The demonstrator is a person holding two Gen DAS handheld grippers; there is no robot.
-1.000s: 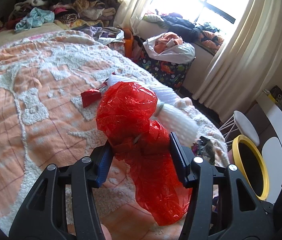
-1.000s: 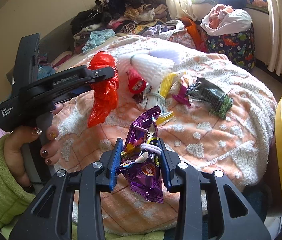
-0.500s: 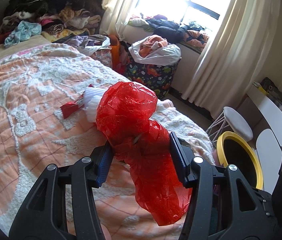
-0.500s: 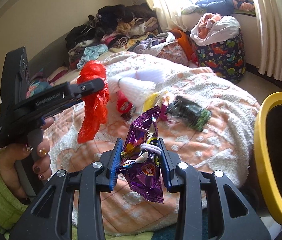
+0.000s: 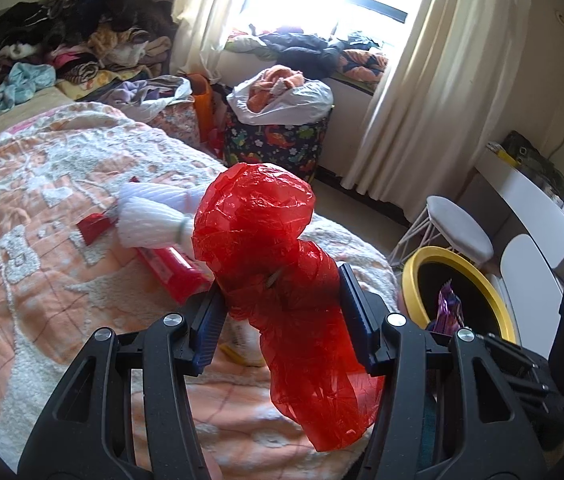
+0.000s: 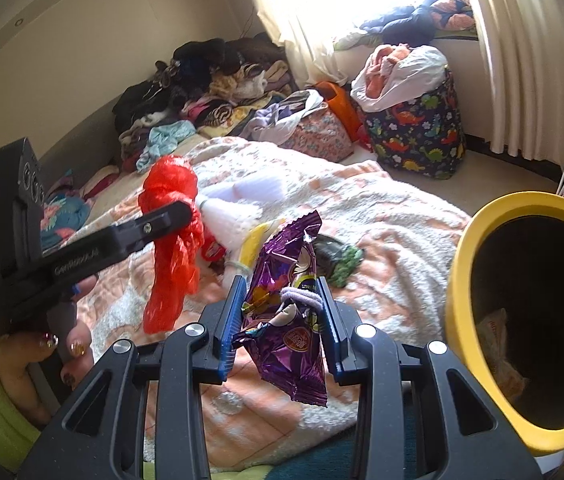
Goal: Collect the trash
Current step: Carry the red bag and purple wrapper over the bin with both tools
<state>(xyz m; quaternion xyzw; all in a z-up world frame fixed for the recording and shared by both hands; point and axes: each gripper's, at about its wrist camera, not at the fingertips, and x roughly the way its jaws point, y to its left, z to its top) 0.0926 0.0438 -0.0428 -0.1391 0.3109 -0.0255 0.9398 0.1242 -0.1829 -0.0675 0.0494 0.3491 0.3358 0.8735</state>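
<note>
My left gripper (image 5: pixel 280 316) is shut on a crumpled red plastic bag (image 5: pixel 266 240) and holds it above the bed; it also shows in the right wrist view (image 6: pixel 172 236). My right gripper (image 6: pixel 282 312) is shut on a purple snack wrapper (image 6: pixel 287 316), just left of the yellow-rimmed black trash bin (image 6: pixel 461 280). The bin (image 5: pixel 409 280) and the wrapper's tip (image 5: pixel 449 308) show at the right of the left wrist view. On the bed lie a red wrapper (image 5: pixel 170 272), white brush-like bundles (image 5: pixel 150 220), a yellow item (image 6: pixel 256 246) and a dark green packet (image 6: pixel 337 258).
The peach and white bedspread (image 5: pixel 34 240) fills the left. Clothes are piled at the bed's head (image 5: pixel 74 52). A dinosaur-print hamper (image 5: pixel 278 140) stands by the curtain. A white stool (image 5: pixel 457 232) and white desk (image 5: pixel 529 208) are beyond the bin.
Both grippers have swung right toward the bin, which looms larger in both views. Each still holds its piece of trash.
</note>
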